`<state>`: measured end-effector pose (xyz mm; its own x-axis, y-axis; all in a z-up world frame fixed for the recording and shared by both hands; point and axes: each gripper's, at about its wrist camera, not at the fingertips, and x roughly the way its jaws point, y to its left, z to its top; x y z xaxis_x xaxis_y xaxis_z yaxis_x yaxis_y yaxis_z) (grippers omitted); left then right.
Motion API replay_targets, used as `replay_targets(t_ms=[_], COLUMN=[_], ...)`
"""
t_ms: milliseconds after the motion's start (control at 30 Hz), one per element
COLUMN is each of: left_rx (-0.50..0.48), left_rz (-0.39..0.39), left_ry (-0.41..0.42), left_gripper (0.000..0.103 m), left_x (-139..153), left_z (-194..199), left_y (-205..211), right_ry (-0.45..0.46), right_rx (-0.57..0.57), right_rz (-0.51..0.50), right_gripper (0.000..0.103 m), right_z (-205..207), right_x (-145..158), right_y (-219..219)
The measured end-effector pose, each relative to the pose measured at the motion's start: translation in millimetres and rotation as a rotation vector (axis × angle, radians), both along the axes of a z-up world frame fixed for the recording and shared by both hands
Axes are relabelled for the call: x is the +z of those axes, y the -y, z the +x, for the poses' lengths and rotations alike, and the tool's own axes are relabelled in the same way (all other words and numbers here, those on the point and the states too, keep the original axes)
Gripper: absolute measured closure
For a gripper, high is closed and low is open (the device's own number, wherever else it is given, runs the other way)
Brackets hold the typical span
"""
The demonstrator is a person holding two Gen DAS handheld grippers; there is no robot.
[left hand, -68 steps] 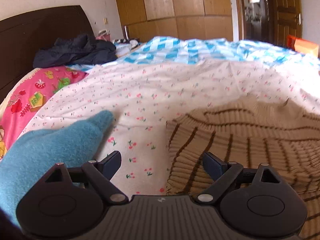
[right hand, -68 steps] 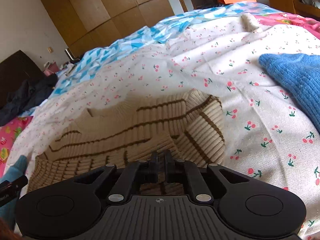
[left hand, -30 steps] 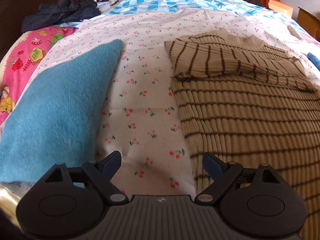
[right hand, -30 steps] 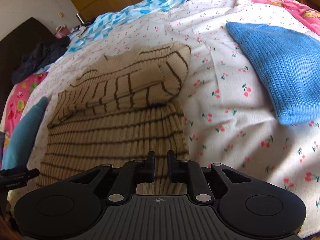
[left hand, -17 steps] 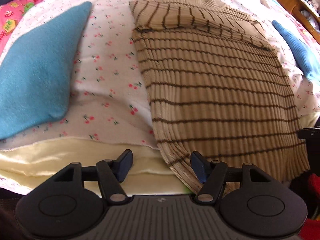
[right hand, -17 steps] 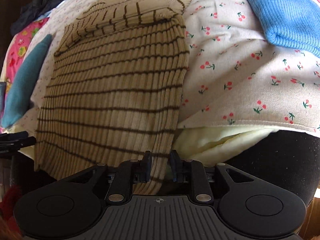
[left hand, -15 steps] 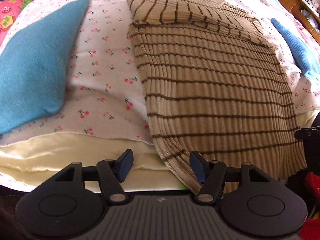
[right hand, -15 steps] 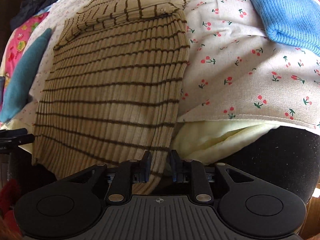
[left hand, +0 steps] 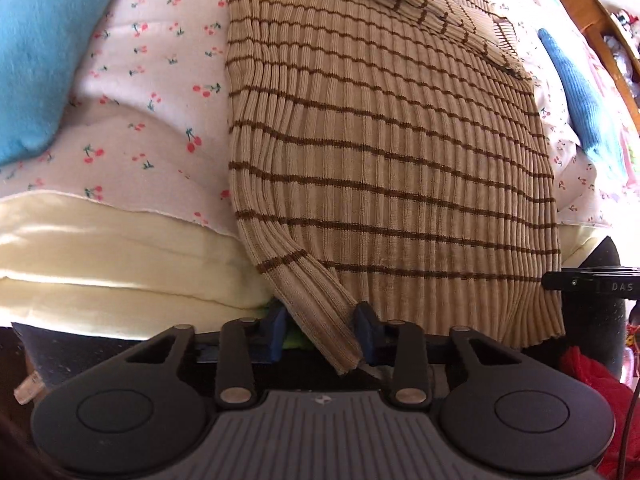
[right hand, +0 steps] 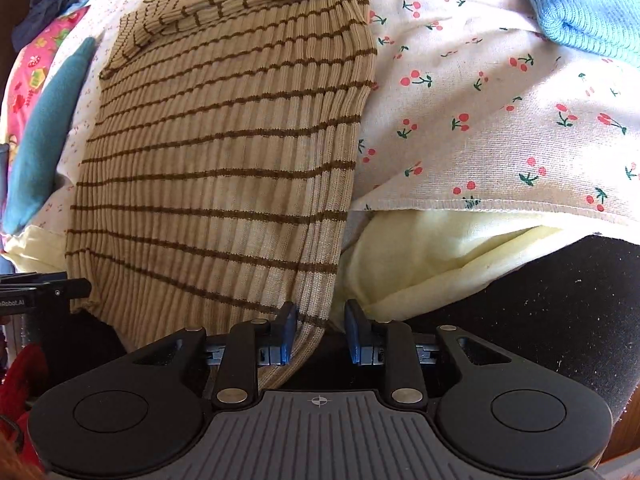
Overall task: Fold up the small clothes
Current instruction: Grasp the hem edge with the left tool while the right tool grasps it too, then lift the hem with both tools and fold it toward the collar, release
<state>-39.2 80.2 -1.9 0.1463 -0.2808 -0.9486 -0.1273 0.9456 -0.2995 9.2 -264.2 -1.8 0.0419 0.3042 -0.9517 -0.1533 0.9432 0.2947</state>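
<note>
We are finding the striped sweater lying flat on the cherry-print sheet, its hem hanging over the bed edge at 6 o'clock in both views. Its sleeves are lying folded across the chest at 12 o'clock.

The left gripper is sitting at the hem's left corner. Its blue pads are flanking the hanging corner with the knit passing between them; the pads are standing apart, and we cannot tell whether they are pressing the fabric. The right gripper is sitting at the hem's right corner. Its left pad is touching the ribbed edge, a clear gap is showing to the other pad, and we are recording it as released.

In the left view, a teal cloth is lying at 10 o'clock, well apart from the sweater, with bare sheet between. A blue knit is lying at 1 o'clock in the right view, also separated by bare sheet. Below the sheet's stitched edge, a pale yellow layer is showing, and a dark surface is sitting under it at 4 o'clock.
</note>
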Motion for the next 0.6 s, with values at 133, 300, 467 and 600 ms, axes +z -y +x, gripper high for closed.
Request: replay_targets(t_ms=[133, 300, 467, 600], left_rx=[0.026, 0.045, 0.112, 0.204], left_rz=[-0.057, -0.092, -0.177, -0.290], left_ry=[-0.012, 0.007, 0.034, 0.091], left_gripper=[0.083, 0.086, 0.089, 0.090], left_x=[-6.0, -7.2, -5.0, 0.0], left_z=[-2.9, -6.6, -9.1, -5.1], left_y=[-4.0, -9.1, -23.4, -38.1], right_ry=[-0.044, -0.099, -0.098, -0.036], right_rx=[0.037, 0.059, -0.020, -0.129], right_rz=[-0.012, -0.016, 0.118, 0.322], right_gripper=[0.077, 0.077, 0.095, 0.096], right_z=[8.7, 20.1, 18.4, 15.0], right_x=[-2.1, -9.0, -2.7, 9.1], right_y=[-3.5, -8.4, 1.3, 7.2])
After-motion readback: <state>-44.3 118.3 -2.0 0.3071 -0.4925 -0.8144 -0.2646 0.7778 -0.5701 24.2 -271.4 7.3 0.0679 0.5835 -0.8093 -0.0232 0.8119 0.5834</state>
